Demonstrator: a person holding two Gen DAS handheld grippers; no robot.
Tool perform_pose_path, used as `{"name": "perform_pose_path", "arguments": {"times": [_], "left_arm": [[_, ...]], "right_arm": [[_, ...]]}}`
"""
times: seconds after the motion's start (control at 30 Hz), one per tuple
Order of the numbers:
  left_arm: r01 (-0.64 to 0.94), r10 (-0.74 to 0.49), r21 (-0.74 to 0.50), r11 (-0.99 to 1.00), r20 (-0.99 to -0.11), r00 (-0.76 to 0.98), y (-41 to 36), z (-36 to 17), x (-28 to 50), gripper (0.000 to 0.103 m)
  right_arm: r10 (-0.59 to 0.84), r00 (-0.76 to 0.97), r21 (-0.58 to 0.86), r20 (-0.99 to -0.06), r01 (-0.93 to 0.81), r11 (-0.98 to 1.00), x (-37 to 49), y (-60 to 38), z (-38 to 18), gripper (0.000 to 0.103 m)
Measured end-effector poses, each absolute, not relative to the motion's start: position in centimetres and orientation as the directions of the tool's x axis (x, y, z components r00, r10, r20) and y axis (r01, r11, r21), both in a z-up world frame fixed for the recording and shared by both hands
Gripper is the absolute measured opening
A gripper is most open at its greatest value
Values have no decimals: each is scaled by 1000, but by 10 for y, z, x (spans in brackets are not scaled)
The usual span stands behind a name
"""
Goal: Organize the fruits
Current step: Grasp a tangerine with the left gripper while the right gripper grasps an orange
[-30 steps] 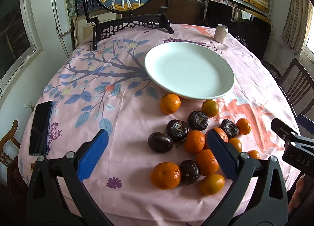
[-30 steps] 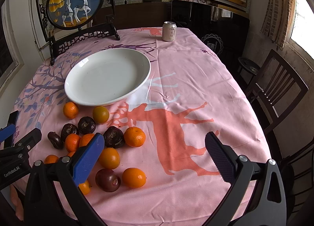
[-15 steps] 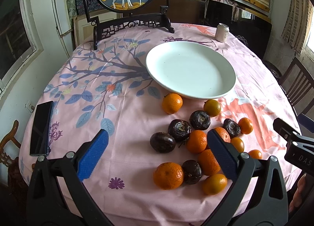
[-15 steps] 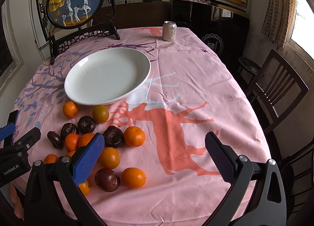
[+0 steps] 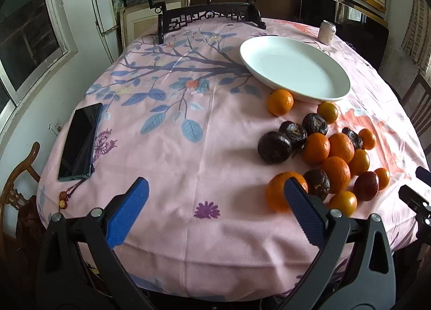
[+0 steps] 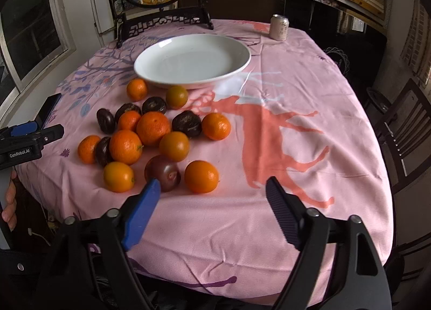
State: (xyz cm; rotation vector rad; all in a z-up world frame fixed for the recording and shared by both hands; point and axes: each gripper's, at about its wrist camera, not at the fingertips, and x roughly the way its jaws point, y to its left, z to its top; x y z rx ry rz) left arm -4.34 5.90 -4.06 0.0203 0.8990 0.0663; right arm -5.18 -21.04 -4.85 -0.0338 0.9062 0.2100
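Several oranges (image 6: pixel 153 128) and dark passion fruits (image 6: pixel 186 123) lie in a loose pile on the pink tablecloth, in front of an empty white plate (image 6: pixel 234 67). In the left wrist view the pile (image 5: pixel 336 172) sits to the right, with the plate (image 5: pixel 336 91) beyond it. My left gripper (image 5: pixel 215 196) is open and empty, above the cloth left of the pile. My right gripper (image 6: pixel 212 188) is open and empty, just in front of the nearest orange (image 6: pixel 201 176) and a dark fruit (image 6: pixel 162 172).
A black phone (image 5: pixel 80 141) lies at the table's left edge. A drink can (image 6: pixel 279 27) stands at the far right. A framed deer screen on a black stand (image 6: pixel 161 20) is at the back. Wooden chairs (image 6: pixel 404 132) stand to the right.
The left gripper has swung left, so the fruit pile sits further right in its view. The right gripper has turned left toward the pile and come closer. Both stay open.
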Motion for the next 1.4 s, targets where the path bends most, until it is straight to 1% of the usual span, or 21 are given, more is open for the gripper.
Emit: {"name": "perform_pose_path", "arguments": {"times": [0.07,0.2,0.27,0.3,0.33,0.4,0.53,0.73,0.77,0.87,0.9,0.97,1.03,1.2,1.4], "left_arm": [[-42,68,54,998,-783,618,57,-44,-49,101],[-20,66,68,998,-795,603,50,-52,-54,101],[-8,61,70,998,-803,593,47,-55,-53,101],[-3,60,71,997,-807,588,47,-57,-52,101],[-1,57,70,998,-809,585,46,-58,-52,101],[8,48,64,998,-814,579,45,-60,-51,101],[28,37,63,998,-826,563,39,-68,-46,101],[98,-20,40,994,-836,548,22,-78,-39,101],[107,-34,30,994,-838,545,20,-80,-36,99],[125,-84,-21,992,-848,523,17,-87,-26,82],[130,-99,-37,991,-855,509,16,-91,-22,72],[138,-101,-32,990,-844,527,13,-90,-21,67],[161,-151,-77,984,-837,525,11,-88,-21,45],[172,-174,-97,980,-834,523,10,-84,-25,44],[161,-182,-109,981,-813,553,17,-68,-30,44]], "right_arm": [[178,584,63,-792,-211,975,-50,-209,-58,66],[206,557,95,-805,-222,970,-34,-206,-76,54],[245,528,138,-813,-233,963,-22,-207,-86,39],[248,532,146,-810,-227,963,-18,-207,-89,39],[251,540,152,-803,-221,963,-16,-208,-90,36],[271,542,183,-795,-212,960,-16,-211,-86,36],[229,576,137,-785,-198,970,-26,-212,-76,36],[240,556,159,-796,-190,969,-30,-217,-78,37],[243,556,166,-795,-187,968,-30,-218,-78,37],[252,559,180,-790,-182,967,-31,-220,-76,37],[254,561,184,-788,-179,967,-32,-221,-75,37],[252,568,183,-784,-177,967,-33,-222,-73,37],[249,571,183,-782,-171,968,-33,-223,-72,37],[254,572,188,-780,-172,967,-34,-223,-71,37],[272,578,198,-769,-190,962,-34,-221,-67,37]]}}
